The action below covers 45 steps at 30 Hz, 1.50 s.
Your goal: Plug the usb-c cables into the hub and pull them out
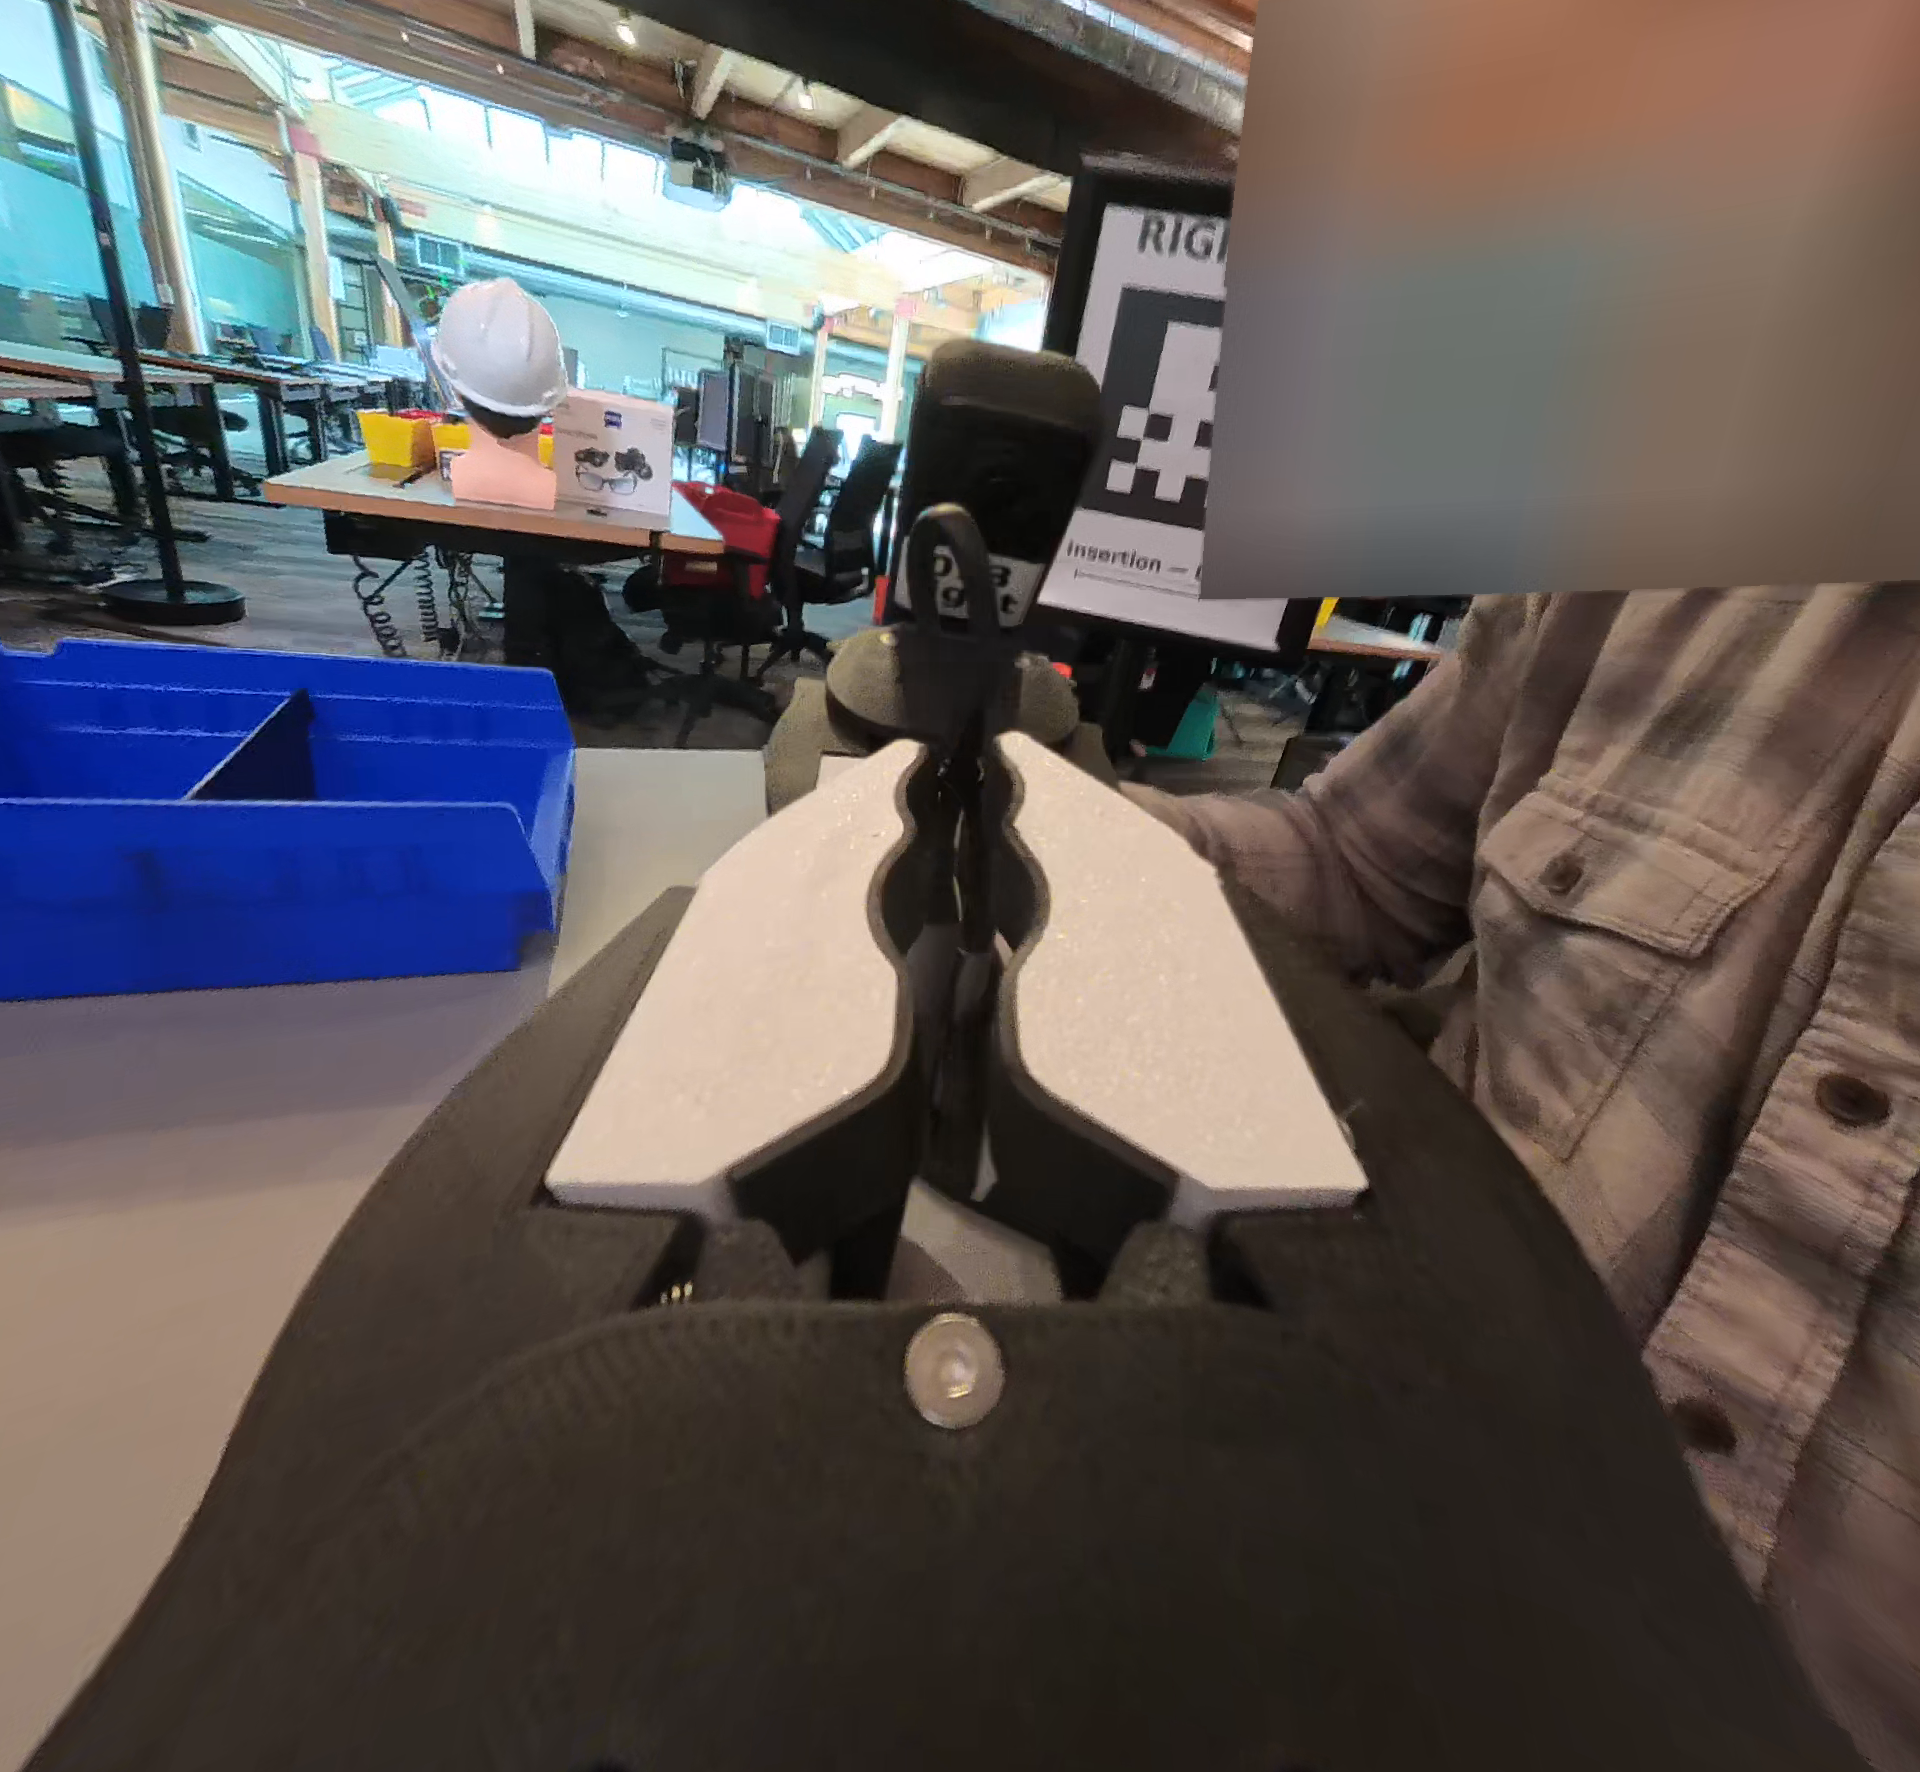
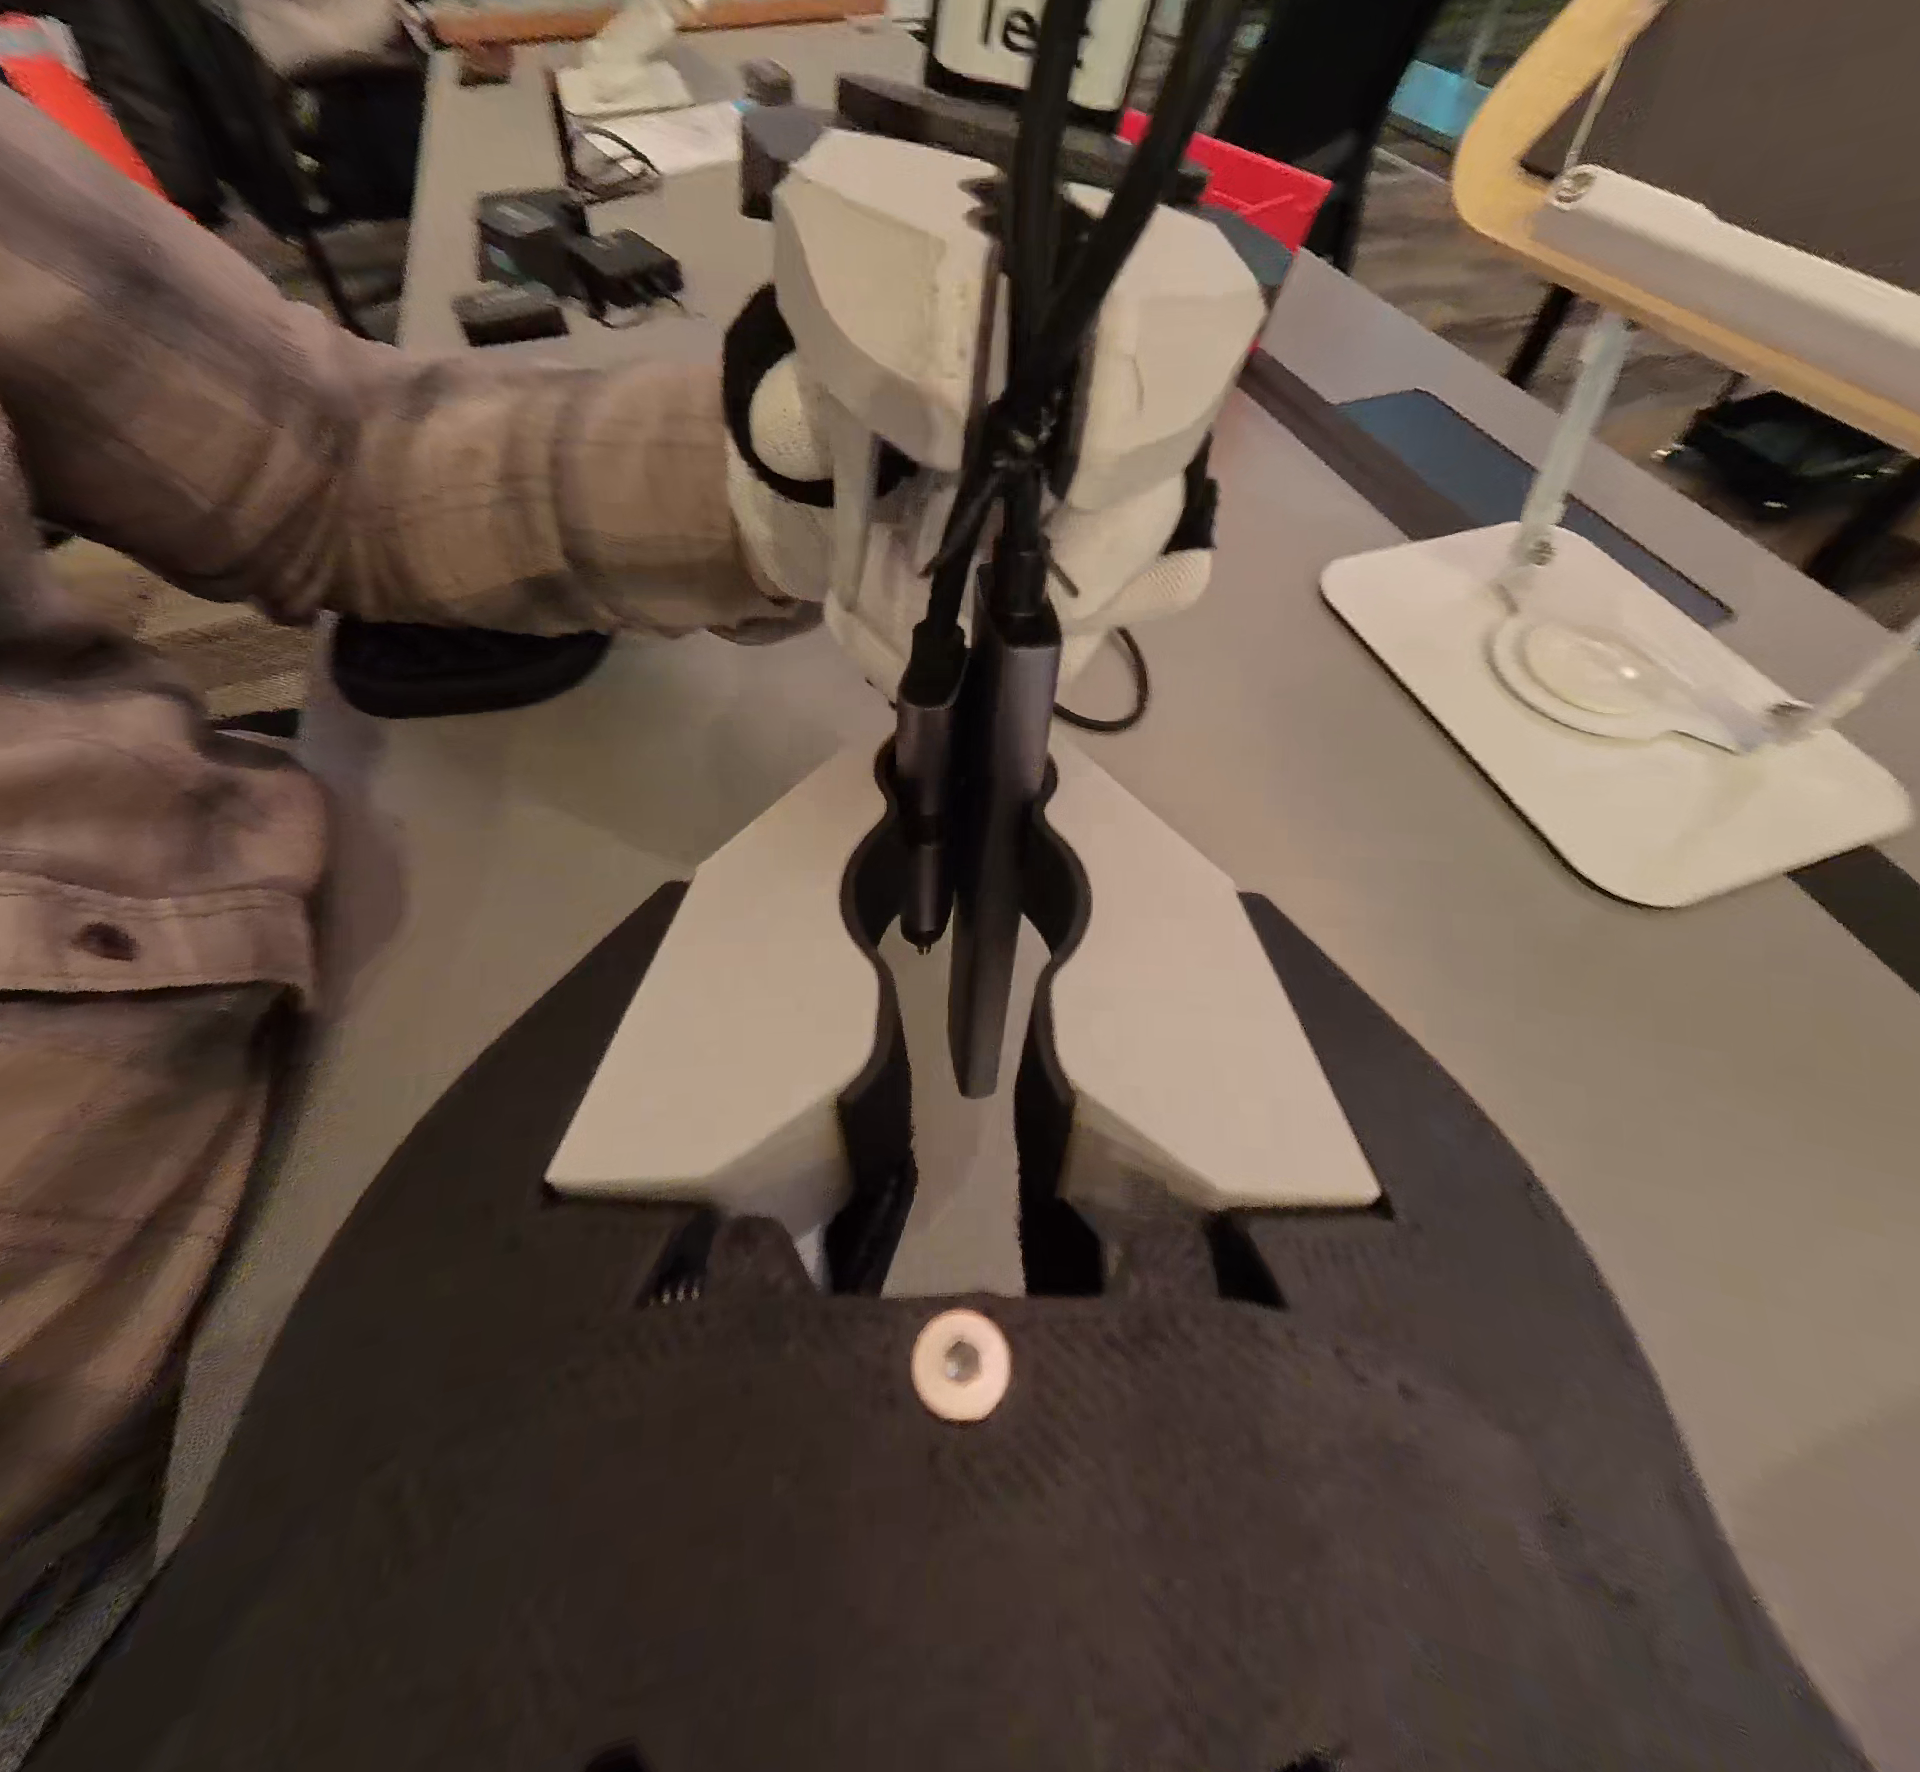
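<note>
In the right wrist view my right gripper (image 2: 966,787) is shut on a slim dark grey hub (image 2: 982,943) that lies lengthwise between its white fingers. A grey usb-c plug (image 2: 923,766) lies alongside the hub on its left, its metal tip pointing back at the camera. Whether it sits in a port I cannot tell. Facing it, my left gripper (image 2: 1013,351) is shut on a bundle of black cables (image 2: 1049,164) that run up out of view. In the left wrist view the left gripper (image 1: 961,772) pinches the same cables (image 1: 961,891). The right gripper's black body (image 1: 997,465) stands just behind.
A blue divided bin (image 1: 260,818) sits on the grey table (image 1: 156,1151) to the left. A white stand base (image 2: 1600,725) with a wood-framed board is at the right. A person's plaid sleeve (image 2: 416,475) reaches across from the left. Another table stands behind. Spacing between my two grippers at the tips: around 8 centimeters.
</note>
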{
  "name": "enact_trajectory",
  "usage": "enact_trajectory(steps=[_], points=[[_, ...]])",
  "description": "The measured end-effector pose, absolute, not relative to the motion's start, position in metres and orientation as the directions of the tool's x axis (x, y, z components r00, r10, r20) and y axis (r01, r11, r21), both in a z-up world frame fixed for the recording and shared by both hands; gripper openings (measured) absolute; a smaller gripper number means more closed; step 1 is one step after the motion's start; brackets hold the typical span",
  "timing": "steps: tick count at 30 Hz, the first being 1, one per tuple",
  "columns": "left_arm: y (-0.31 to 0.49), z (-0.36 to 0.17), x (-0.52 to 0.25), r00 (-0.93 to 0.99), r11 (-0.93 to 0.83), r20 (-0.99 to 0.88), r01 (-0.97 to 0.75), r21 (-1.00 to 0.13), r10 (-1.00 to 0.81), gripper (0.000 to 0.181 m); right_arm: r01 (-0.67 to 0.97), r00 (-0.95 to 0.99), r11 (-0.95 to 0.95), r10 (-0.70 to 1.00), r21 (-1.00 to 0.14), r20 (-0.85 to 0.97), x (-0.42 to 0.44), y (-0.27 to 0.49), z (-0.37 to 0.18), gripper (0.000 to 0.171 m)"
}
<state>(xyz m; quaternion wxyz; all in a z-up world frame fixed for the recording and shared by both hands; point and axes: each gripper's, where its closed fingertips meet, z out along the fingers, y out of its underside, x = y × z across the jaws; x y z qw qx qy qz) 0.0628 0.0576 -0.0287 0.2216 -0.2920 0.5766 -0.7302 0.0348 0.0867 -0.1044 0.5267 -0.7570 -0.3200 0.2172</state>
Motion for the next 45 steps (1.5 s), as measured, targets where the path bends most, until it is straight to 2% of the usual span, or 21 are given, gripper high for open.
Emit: enact_trajectory(steps=[4,16,18,21,22,25,34,45], points=[[0.058,-0.028,0.065,-0.69,-0.169,0.123,0.0,-0.986,-0.713,0.007,0.282,0.738,-0.239,0.673,-0.929,0.051,0.041,0.09,-0.105,0.013],[0.063,-0.019,0.065,-0.654,-0.171,0.109,0.033,-0.985,-0.749,0.007,0.328,0.828,-0.182,0.527,-0.927,0.189,0.055,0.097,-0.094,0.014],[0.063,-0.021,0.067,-0.642,-0.141,0.089,0.03,-0.99,-0.761,0.008,0.316,0.843,-0.166,0.501,-0.934,0.196,0.056,0.1,-0.083,0.029],[0.056,-0.024,0.068,-0.648,-0.13,0.082,0.026,-0.991,-0.757,0.008,0.326,0.843,-0.149,0.493,-0.933,0.216,0.051,0.105,-0.072,0.04],[0.056,-0.024,0.069,-0.644,-0.128,0.08,0.028,-0.991,-0.761,0.008,0.329,0.844,-0.154,0.491,-0.932,0.217,0.051,0.107,-0.073,0.03],[0.059,-0.023,0.069,-0.633,-0.118,0.069,0.035,-0.992,-0.771,0.007,0.333,0.831,-0.146,0.512,-0.932,0.217,0.045,0.108,-0.072,0.014],[0.058,-0.028,0.067,-0.635,-0.089,0.054,0.024,-0.996,-0.771,0.007,0.428,0.824,-0.182,0.481,-0.885,0.3,0.053,0.107,-0.08,0.012],[0.044,-0.025,0.064,-0.647,-0.025,-0.027,0.071,-0.997,-0.762,0.007,0.326,0.81,-0.137,0.55,-0.935,0.202,0.041,0.092,-0.078,0.013]])
